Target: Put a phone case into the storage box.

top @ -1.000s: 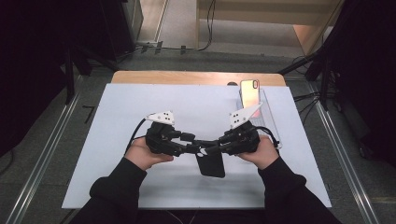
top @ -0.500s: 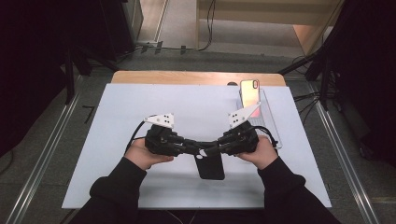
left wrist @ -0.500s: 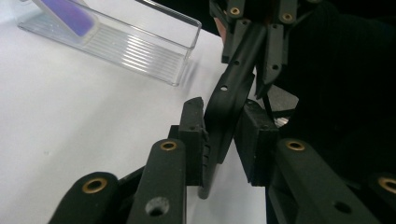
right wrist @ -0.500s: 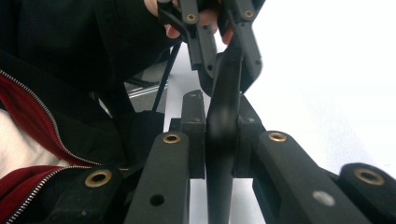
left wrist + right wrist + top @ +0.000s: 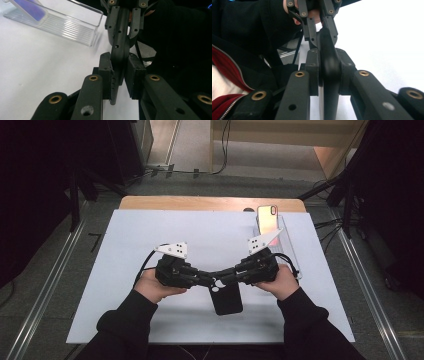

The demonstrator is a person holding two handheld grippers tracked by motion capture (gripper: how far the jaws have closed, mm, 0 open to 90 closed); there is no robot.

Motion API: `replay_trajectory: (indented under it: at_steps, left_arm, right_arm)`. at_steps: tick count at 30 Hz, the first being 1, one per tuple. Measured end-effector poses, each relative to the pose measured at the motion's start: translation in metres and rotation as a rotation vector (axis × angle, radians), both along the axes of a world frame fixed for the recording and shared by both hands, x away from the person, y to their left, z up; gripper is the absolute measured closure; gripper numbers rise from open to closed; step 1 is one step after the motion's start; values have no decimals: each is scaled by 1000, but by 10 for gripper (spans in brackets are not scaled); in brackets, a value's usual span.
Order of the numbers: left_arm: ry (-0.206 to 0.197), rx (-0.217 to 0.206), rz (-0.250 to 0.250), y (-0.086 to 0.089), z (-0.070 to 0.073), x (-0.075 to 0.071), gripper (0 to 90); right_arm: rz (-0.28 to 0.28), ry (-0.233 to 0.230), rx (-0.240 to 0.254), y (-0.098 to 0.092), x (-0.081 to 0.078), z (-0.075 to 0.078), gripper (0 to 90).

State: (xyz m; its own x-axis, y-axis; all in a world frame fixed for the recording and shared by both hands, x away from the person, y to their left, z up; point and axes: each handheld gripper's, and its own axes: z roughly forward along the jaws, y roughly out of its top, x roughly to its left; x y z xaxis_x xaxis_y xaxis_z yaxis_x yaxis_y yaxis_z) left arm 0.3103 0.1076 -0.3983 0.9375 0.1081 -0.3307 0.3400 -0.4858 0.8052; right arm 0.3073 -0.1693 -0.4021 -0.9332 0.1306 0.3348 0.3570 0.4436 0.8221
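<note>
A black phone case (image 5: 227,302) hangs over the white table top (image 5: 130,235), held by its upper edge between both grippers. My left gripper (image 5: 212,281) comes in from the left and is shut on that edge; its pads (image 5: 106,75) clamp the case (image 5: 120,47). My right gripper (image 5: 223,279) faces it from the right. Its jaws have just been opening a little, with the case (image 5: 329,62) still between the pads (image 5: 312,72) and touching them. Each gripper view shows the other gripper farther off: the right gripper (image 5: 122,20) and the left gripper (image 5: 318,22).
A phone (image 5: 267,217) leans in a clear plastic stand (image 5: 290,252) at the table's far right; the stand (image 5: 62,25) lies to the upper left in the left gripper view. A wooden edge (image 5: 200,202) borders the table's back. Dark sleeves come in from the bottom.
The left gripper's jaws have drawn in onto the case's upper edge. Both hands and the case have stayed in place.
</note>
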Motion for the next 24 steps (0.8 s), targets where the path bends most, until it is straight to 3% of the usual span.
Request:
replay_trajectory:
  at_steps: [6, 9, 12, 18, 22, 23, 24]
  left_arm:
    - [34, 10, 36, 5, 5, 3, 779]
    - [30, 13, 51, 8, 6, 3, 779]
    - [47, 23, 98, 12, 9, 5, 778]
    - [71, 49, 201, 21, 15, 9, 778]
    - [61, 72, 255, 23, 20, 8, 777]
    - [58, 79, 268, 23, 21, 7, 777]
    - [54, 89, 280, 23, 23, 7, 777]
  right_arm:
    - [-29, 26, 0, -1, 1, -1, 577]
    - [-66, -7, 34, -6, 0, 1, 470]
    - [-123, -39, 50, -10, -1, 3, 371]
    - [-192, -32, 44, -9, -3, -2, 204]
    - [-247, -44, 27, -1, -7, -7, 77]
    - [-263, -46, 31, 1, -8, -7, 1]
    - [-266, -39, 46, 4, -9, -7, 0]
